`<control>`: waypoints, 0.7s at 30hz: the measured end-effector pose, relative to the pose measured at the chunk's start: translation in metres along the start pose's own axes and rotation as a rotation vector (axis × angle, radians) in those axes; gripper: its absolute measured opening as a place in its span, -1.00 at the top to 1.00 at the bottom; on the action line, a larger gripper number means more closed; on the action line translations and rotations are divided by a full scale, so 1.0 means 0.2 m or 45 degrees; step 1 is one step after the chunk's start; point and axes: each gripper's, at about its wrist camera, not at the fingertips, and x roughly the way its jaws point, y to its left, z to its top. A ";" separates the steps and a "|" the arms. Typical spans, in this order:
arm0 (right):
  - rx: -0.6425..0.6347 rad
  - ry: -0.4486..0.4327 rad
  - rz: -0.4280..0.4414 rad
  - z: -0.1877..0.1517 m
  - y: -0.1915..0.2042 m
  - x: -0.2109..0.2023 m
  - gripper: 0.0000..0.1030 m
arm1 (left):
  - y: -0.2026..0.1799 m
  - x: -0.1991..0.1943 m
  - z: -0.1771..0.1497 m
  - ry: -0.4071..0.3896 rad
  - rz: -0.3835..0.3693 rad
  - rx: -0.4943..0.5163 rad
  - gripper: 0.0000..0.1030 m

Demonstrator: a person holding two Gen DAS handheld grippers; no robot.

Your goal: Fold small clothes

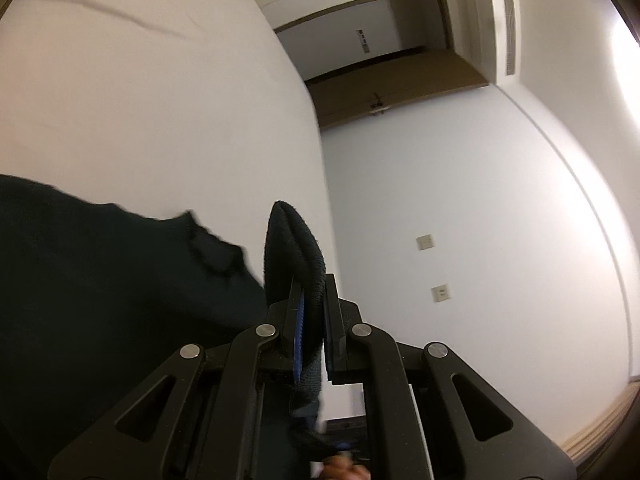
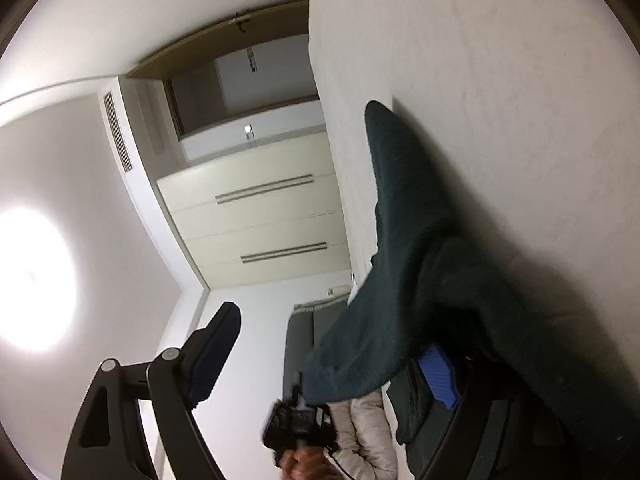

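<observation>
The left gripper (image 1: 313, 320) has its fingers clamped on a fold of the dark green knitted garment (image 1: 294, 248), whose bulk hangs left of them against a white surface (image 1: 160, 100). Beyond stand white walls and a brown wooden door (image 1: 396, 88). The right gripper (image 2: 328, 352) has its fingers spread wide, the garment draped over the right one.
</observation>
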 end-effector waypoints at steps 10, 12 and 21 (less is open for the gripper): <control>-0.044 -0.077 -0.024 0.05 0.05 0.04 -0.69 | 0.06 -0.04 -0.08 0.025 0.117 0.036 0.88; -0.053 -0.093 -0.015 0.07 0.06 0.04 -0.70 | 0.17 0.01 -0.14 0.055 0.164 0.007 0.88; 0.020 -0.152 0.085 0.20 -0.02 -0.10 -0.53 | 0.61 0.15 -0.26 0.100 0.279 -0.090 0.87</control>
